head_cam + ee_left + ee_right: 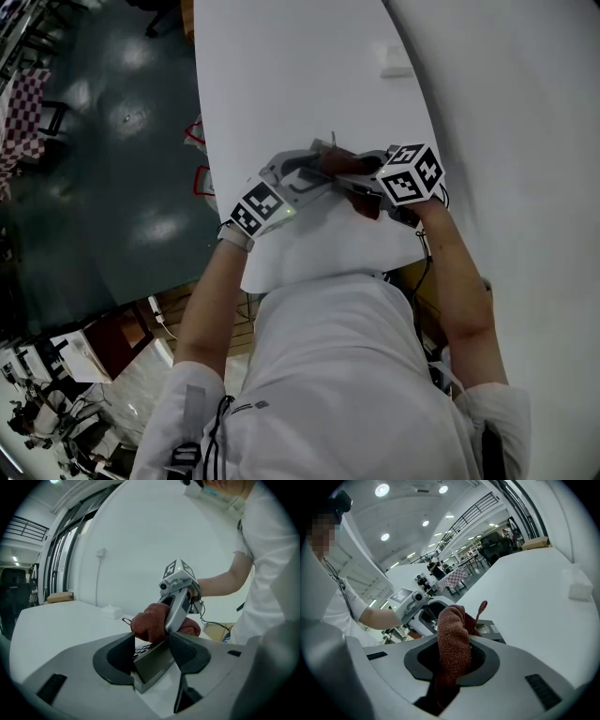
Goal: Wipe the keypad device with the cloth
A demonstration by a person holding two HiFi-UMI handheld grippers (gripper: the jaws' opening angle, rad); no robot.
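Now, left to right in head view. Left gripper [153, 648]: jaws clamped on one keypad device [153, 666], a grey wedge with dark keys on top, near 6 o'clock edge of white table [309, 56]. One reddish-brown cloth [452, 625], bunched, pressed onto device's key face. Right gripper [452, 658]: jaws closed on cloth, meeting device from 3 o'clock. One small white box [395, 62] on table toward 1 o'clock, well apart; contents not visible. Count: two grippers, one device, one cloth, one box.

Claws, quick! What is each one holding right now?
Left claw: closed on the keypad device.
Right claw: closed on the cloth.
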